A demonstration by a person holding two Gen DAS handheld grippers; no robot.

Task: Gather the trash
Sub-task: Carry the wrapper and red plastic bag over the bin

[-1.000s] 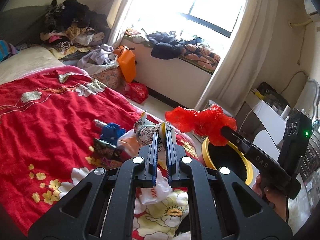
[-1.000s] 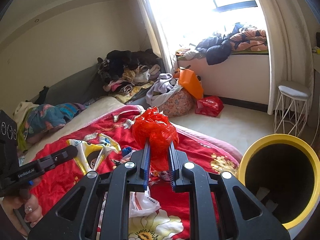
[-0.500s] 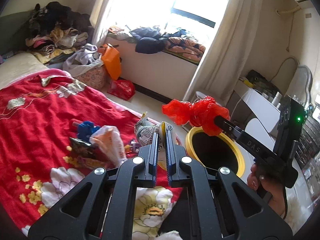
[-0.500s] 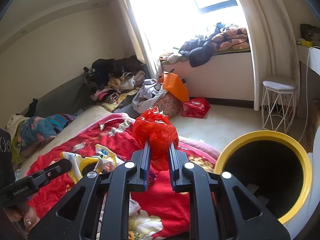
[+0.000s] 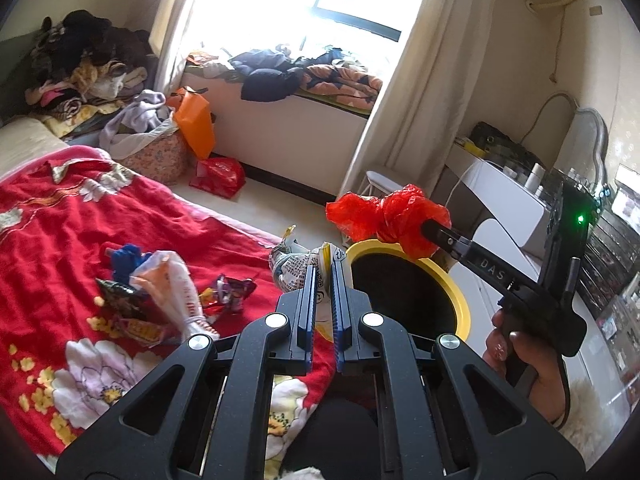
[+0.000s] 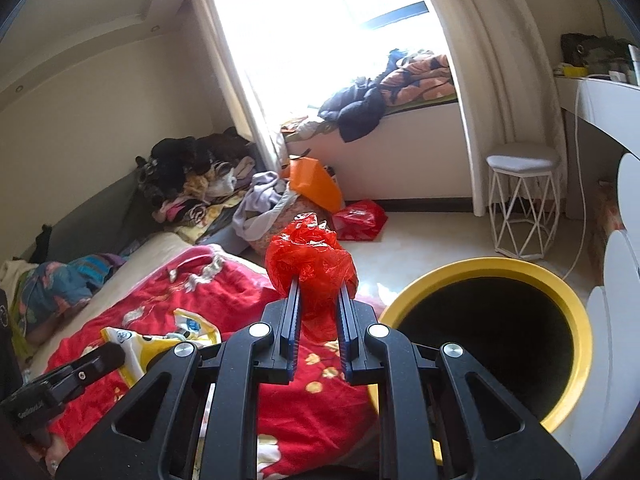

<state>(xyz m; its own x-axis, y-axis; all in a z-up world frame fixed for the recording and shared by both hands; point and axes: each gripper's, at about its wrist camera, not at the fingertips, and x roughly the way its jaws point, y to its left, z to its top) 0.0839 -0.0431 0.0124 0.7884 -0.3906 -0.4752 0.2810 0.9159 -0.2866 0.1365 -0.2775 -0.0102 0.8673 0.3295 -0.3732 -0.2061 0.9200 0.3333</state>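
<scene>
My left gripper (image 5: 325, 270) is shut on a crumpled white and yellow snack wrapper (image 5: 294, 266), held over the bed's edge just left of the yellow-rimmed black bin (image 5: 458, 296). My right gripper (image 6: 319, 292) is shut on a bunched red plastic bag (image 6: 310, 258). In the left wrist view that red bag (image 5: 394, 220) hangs over the bin's far rim, with a hand on the gripper's handle. In the right wrist view the bin (image 6: 480, 266) opens at lower right, and the left gripper (image 6: 114, 356) with its wrapper (image 6: 160, 340) shows at lower left.
Several wrappers and a small orange and white bag (image 5: 176, 284) lie on the red flowered blanket (image 5: 60, 232). A white wire stool (image 6: 522, 200) and a red bag (image 6: 360, 220) stand on the floor beyond the bin. A white desk (image 5: 508, 200) is to the right, and clothes are piled by the window.
Both grippers have swung right toward the bin with their loads still gripped. The bin now looks larger and nearer in both views, and the red bag has moved over its rim.
</scene>
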